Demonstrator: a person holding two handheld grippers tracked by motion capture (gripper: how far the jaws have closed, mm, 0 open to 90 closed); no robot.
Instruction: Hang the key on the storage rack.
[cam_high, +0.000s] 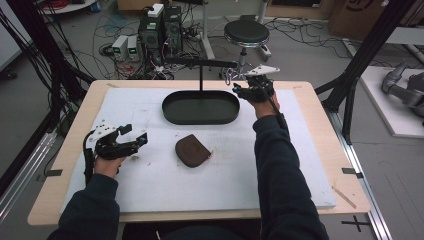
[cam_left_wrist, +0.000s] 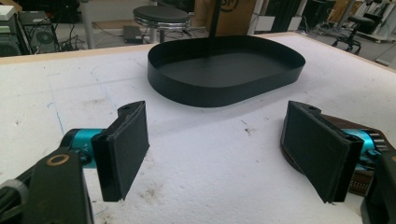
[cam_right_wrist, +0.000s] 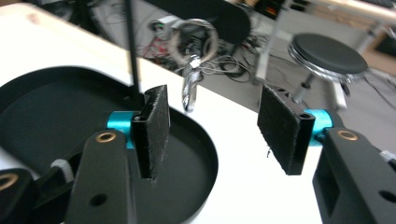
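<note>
High view: white mat (cam_high: 150, 185), cluttered lab floor (cam_high: 300, 50)

white mat (cam_high: 150, 187): wide bare stretch across lower centre of the high view, free passage between the two forearms. brown pouch (cam_high: 192, 150) lies mid-frame, the one low obstacle there. black oval tray (cam_high: 200, 108) occupies upper centre; its upright post (cam_high: 201, 75) and crossbar (cam_high: 200, 62) block passage above it. metal key ring (cam_right_wrist: 192, 44) hangs off the crossbar's right end, just ahead of the right gripper (cam_right_wrist: 212, 126), nothing between its parted jaws.
</note>
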